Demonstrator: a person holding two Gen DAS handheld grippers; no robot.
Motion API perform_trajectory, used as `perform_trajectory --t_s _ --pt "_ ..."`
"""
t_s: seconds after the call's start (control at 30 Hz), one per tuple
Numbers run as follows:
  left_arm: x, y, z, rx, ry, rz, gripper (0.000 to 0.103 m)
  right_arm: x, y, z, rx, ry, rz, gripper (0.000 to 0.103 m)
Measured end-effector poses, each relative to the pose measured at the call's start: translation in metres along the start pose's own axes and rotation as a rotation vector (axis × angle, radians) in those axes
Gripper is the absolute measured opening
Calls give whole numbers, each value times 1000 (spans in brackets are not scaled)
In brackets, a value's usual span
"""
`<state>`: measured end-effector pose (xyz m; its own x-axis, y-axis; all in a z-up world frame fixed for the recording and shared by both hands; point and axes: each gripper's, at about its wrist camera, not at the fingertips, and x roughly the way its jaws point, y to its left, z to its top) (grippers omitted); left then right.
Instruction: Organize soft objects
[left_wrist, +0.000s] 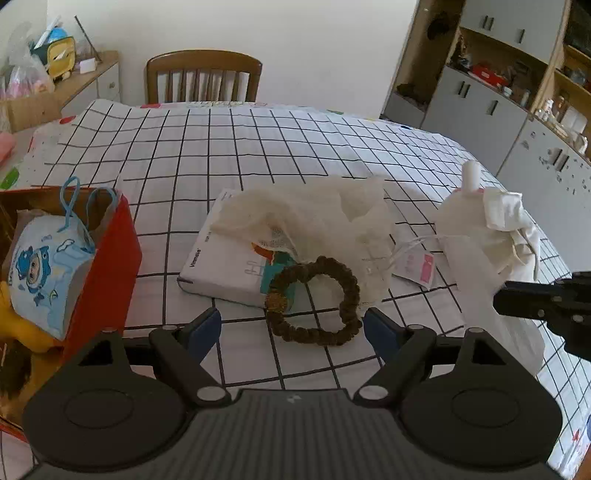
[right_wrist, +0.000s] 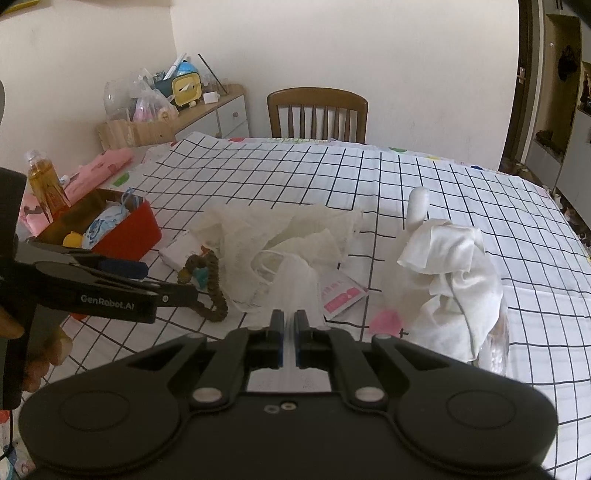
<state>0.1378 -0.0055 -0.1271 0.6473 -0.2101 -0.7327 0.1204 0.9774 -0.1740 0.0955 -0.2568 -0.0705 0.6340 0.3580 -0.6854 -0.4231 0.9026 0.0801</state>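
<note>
My left gripper (left_wrist: 291, 328) is open, its blue-padded fingers either side of a brown bead bracelet (left_wrist: 314, 299) that lies partly on a white box (left_wrist: 225, 266). A cream mesh bag (left_wrist: 314, 218) is draped over the box. A red box (left_wrist: 110, 258) at the left holds a blue cartoon face mask (left_wrist: 44, 273) and a yellow toy. My right gripper (right_wrist: 290, 321) is shut on a thin translucent white cloth (right_wrist: 295, 280) beside the mesh bag (right_wrist: 280, 232). A crumpled white cloth (right_wrist: 450, 273) lies to the right, also seen in the left wrist view (left_wrist: 495, 229).
The table has a black-grid white tablecloth (left_wrist: 258, 147). A pink-and-white sachet (right_wrist: 341, 293) and a pink soft piece (right_wrist: 386, 321) lie near the right gripper. A white bottle (right_wrist: 417, 206) stands behind the cloth. An amber bottle (right_wrist: 46, 184) stands by the red box (right_wrist: 129, 229). A wooden chair (right_wrist: 317, 114) is at the far side.
</note>
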Motion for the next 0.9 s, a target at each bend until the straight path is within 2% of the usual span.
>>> perform_trajectory --t_s 0.1,0.3,0.43,0.5,0.57,0.63,0.9 --pt "5 -4 0 20 -10 23 85 2 -1 0 3 5 -3 5" --pt "25 -9 -2 36 43 53 83 5 -2 -2 -1 13 -8 5" --pt "30 -3 0 -1 61 45 44 5 -3 -2 -3 15 -9 5" --pt "30 -2 1 -9 59 39 35 6 -2 -1 -4 16 -9 5" --pt "31 -2 2 -5 61 41 30 6 -3 -1 -6 17 -9 5" --pt "29 -1 2 -11 60 42 16 6 -3 -1 -10 17 -11 5" --pt "16 0 2 0 32 55 13 6 1 -2 -22 20 -13 5"
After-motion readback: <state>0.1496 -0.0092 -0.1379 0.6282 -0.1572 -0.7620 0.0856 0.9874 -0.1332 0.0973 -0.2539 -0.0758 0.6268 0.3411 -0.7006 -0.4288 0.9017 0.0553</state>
